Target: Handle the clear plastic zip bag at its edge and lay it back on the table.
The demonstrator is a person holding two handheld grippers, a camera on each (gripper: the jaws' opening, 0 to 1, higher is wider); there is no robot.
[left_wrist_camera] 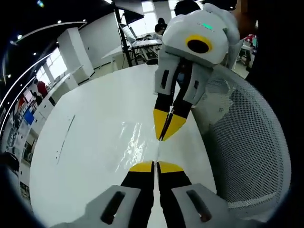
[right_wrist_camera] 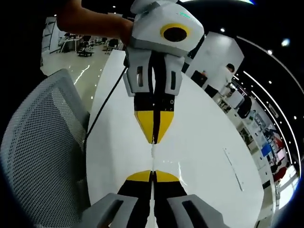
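1. In the left gripper view, the left gripper (left_wrist_camera: 155,165) comes up from the bottom with its yellow-tipped jaws pressed together, and a thin edge of the clear plastic zip bag (left_wrist_camera: 135,142) looks pinched between them.
2. The right gripper (left_wrist_camera: 167,127) faces it from the top of that view, its jaws also closed to a point on the far end of the same bag edge.
3. The bag is see-through, so it's mostly just shiny wrinkles over the white table (left_wrist_camera: 85,142), stretched between the two grippers. Can't tell if the rest of it is resting on the table or lifted off it.
4. Right gripper view is the same thing mirrored: right gripper (right_wrist_camera: 152,175) at the bottom, left gripper (right_wrist_camera: 154,130) opposite, and a thin strip of bag (right_wrist_camera: 153,154) running between the tips.
5. A white mesh chair (right_wrist_camera: 42,142) sits right at the table edge.
6. A black cable (right_wrist_camera: 102,107) trails across the table beside the left gripper.
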